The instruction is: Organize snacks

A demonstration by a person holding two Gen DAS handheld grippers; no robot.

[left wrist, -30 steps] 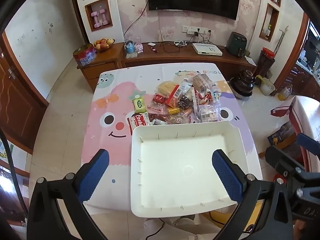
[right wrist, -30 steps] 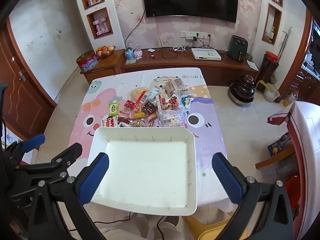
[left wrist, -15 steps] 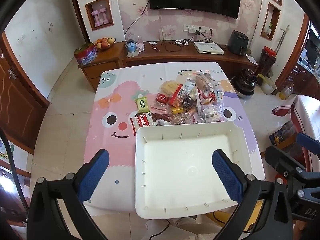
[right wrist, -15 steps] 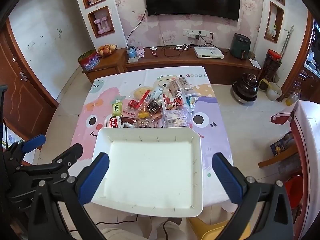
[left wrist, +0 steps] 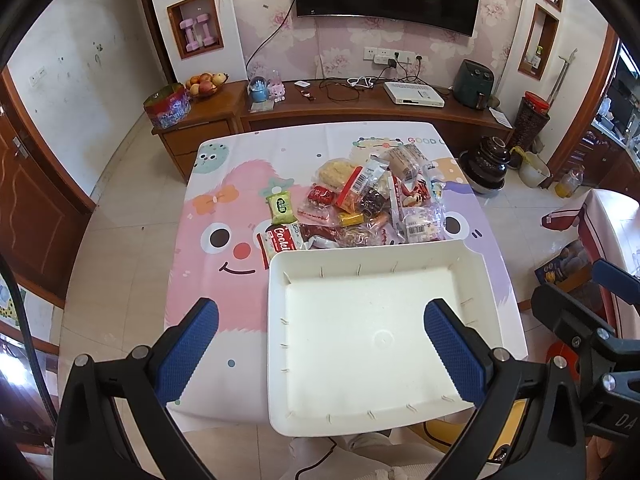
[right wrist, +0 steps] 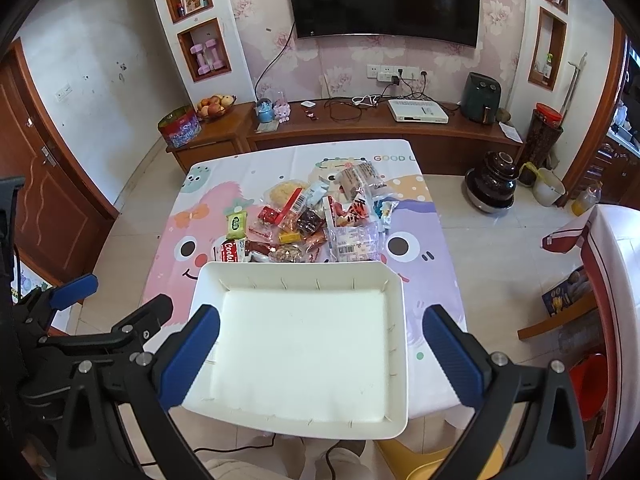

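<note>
Claws (left wrist: 320,344) (right wrist: 320,344) wide apart, empty

Both grippers have black frames with silver screws and blue textured fingers (left wrist: 188,350).

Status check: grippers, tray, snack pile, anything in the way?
Left gripper and right gripper open, holding nothing. White tray empty, at near table edge. Snack pile just beyond it, untouched. Path clear.
</note>
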